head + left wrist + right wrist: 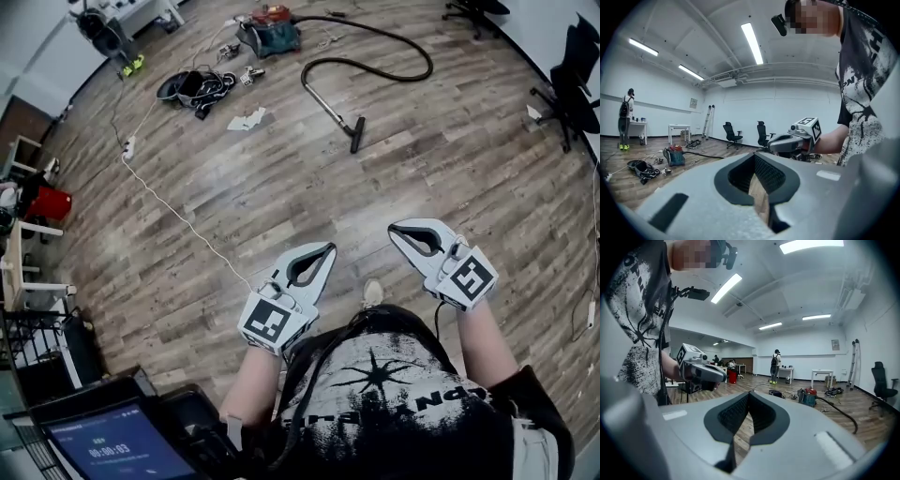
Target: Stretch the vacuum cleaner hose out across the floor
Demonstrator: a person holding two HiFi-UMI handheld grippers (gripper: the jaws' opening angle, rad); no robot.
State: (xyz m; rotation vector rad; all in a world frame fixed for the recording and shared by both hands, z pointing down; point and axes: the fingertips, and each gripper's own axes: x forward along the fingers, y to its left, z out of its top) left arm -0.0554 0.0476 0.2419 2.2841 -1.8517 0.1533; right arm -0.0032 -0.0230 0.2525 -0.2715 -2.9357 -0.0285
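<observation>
The vacuum cleaner [272, 36] stands far off at the top of the head view. Its black hose [412, 58] loops across the wood floor to a wand ending in a floor nozzle [356, 134]. Both grippers are held close to the person's body, well short of the hose. My left gripper [323, 251] is shut with nothing in it. My right gripper [398, 230] is likewise shut and empty. The left gripper view shows the vacuum cleaner [675, 156] at the left beyond the shut left gripper [753, 154]. In the right gripper view, past the shut right gripper [749, 393], vacuum cleaner [807, 397] and hose [839, 413] lie at the right.
A white cable [178, 216] runs across the floor at the left, near a pile of cords [192, 89]. Office chairs [572, 84] stand at the right edge, a red bin [47, 202] and shelving at the left. A person [776, 365] stands by a far table. A tablet [117, 445] sits at the bottom left.
</observation>
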